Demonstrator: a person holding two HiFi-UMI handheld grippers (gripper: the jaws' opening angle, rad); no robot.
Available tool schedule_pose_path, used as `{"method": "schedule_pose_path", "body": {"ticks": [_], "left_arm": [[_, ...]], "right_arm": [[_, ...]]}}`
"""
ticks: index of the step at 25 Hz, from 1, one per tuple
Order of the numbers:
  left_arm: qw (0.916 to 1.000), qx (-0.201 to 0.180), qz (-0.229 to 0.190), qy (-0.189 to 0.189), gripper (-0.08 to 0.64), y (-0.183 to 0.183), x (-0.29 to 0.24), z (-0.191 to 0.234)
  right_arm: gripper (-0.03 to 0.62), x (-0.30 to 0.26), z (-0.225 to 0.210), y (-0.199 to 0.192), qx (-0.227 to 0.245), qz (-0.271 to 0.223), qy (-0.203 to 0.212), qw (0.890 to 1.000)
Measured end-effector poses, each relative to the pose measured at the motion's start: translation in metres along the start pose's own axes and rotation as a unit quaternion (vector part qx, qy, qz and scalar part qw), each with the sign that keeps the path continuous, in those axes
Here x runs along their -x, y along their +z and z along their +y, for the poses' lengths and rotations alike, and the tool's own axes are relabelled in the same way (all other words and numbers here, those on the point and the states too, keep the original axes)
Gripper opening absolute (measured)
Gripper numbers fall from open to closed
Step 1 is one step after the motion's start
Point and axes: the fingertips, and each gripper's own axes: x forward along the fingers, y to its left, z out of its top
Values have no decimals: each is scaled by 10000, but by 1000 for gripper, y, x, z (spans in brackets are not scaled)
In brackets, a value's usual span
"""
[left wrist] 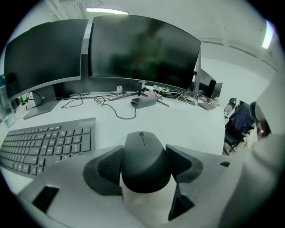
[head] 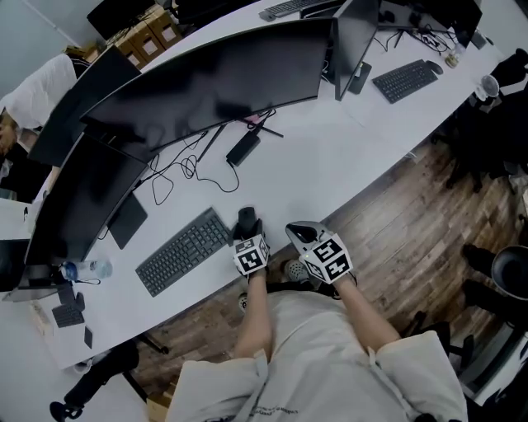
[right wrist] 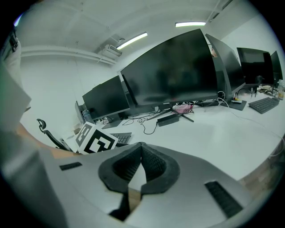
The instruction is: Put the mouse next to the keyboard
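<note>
Mouse (left wrist: 144, 167) was clamped in the left gripper (left wrist: 144, 151) at the desk's (left wrist: 187, 122) near edge, nose pointing at the monitors (left wrist: 142, 51). Keyboard (left wrist: 46, 142) lay just to its left, close by, so probably only a short set-down remained. Right gripper (right wrist: 140, 164) sat closed and empty, further right.

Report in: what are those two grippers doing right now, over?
Left gripper shut on mouse. Right gripper shut, empty. Keyboard just left of mouse, nothing between.

Inventory by count: keyboards (head: 183, 251) (head: 403, 80) (head: 289, 7), three; monitors (right wrist: 107, 100) (right wrist: 171, 71) (right wrist: 225, 58) (right wrist: 254, 55), at least four; mouse (left wrist: 144, 158), one confirmed; water bottle (head: 87, 269), one; grippers, two: left gripper (head: 248, 224) and right gripper (head: 304, 233).
</note>
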Motion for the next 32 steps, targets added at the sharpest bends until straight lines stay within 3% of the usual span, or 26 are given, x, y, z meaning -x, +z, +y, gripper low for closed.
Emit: {"method": "schedule_pose_path", "body": {"ticks": [21, 32], "left_arm": [[9984, -470, 171, -244, 295, -11, -4, -6], [9960, -714, 259, -473, 301, -12, -2, -7]], "right_arm": [[9, 13, 20, -12, 83, 34, -110, 9999], [9, 5, 40, -20, -93, 122, -147, 9998]]}}
